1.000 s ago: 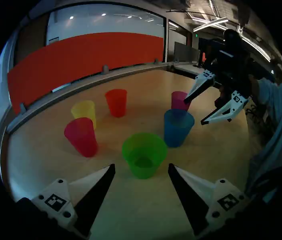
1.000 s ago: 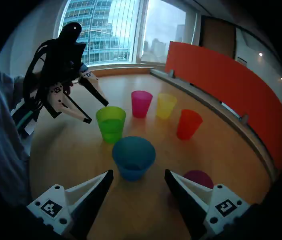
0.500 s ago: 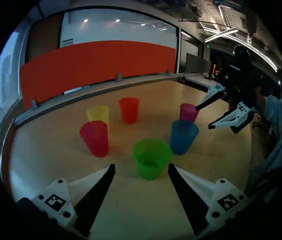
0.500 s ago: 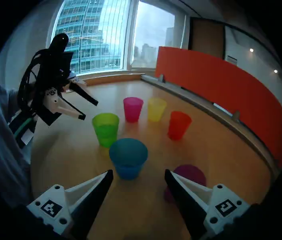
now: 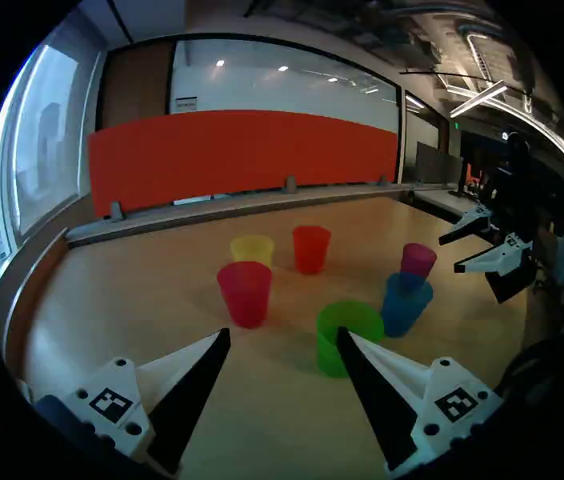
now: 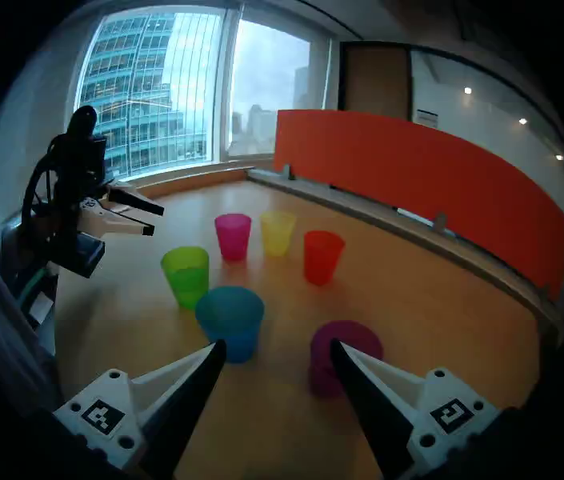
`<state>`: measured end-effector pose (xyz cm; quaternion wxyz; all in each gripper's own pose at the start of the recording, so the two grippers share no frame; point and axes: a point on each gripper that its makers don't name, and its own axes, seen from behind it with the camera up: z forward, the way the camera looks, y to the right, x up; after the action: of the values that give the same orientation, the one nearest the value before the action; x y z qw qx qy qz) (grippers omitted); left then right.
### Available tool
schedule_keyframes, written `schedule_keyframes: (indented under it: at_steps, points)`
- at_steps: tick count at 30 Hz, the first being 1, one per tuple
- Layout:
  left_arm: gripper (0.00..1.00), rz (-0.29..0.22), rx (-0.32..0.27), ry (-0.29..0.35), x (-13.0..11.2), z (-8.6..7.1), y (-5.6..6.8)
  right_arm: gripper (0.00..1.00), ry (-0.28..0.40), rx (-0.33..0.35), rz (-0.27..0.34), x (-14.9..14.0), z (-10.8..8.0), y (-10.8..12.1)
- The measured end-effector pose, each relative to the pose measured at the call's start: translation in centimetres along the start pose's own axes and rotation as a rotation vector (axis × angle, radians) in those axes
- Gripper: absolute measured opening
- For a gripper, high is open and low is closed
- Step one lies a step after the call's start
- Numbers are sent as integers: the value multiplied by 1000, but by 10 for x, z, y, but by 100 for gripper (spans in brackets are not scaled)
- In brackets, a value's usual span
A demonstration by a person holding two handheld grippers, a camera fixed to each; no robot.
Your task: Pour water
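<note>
Wooden table [image 5: 114, 296] spreads open around six cups [image 5: 246, 292], its far edge under an orange panel [image 5: 242, 152]. The left gripper [image 5: 282, 332] gapes wide, green cup [image 5: 344, 320] just ahead at its right finger; the right gripper [image 6: 276, 344] (equally wide, holding nothing) faces the blue cup [image 6: 230, 316].

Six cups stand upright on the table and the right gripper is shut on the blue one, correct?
Not quite. The right gripper is open, its fingers spread wide, and it grips nothing. In the right gripper view the blue cup stands on the table just beyond the fingertips, not pressed between them. The rest of your statement holds.
</note>
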<state>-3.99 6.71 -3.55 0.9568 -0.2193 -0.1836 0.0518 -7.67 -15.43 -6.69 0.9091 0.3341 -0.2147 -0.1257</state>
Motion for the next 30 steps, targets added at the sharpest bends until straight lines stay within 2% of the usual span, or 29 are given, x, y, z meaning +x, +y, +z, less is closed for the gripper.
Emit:
schedule_keyframes:
  at_steps: [6, 15, 24, 30]
  points:
    - [99, -34, 76, 66, 15, -6, -19, 100, 46, -94, 27, 8, -9, 19]
    - [99, -31, 191, 148, 33, -10, -43, 100, 124, -251, 65, 27, -23, 52]
    - [99, -47, 259, 231, 53, -18, -53, 100, 238, -388, 113, 48, -37, 78]
    - [99, -41, 305, 272, 59, -25, -56, 100, 333, -455, 125, 63, -45, 88]
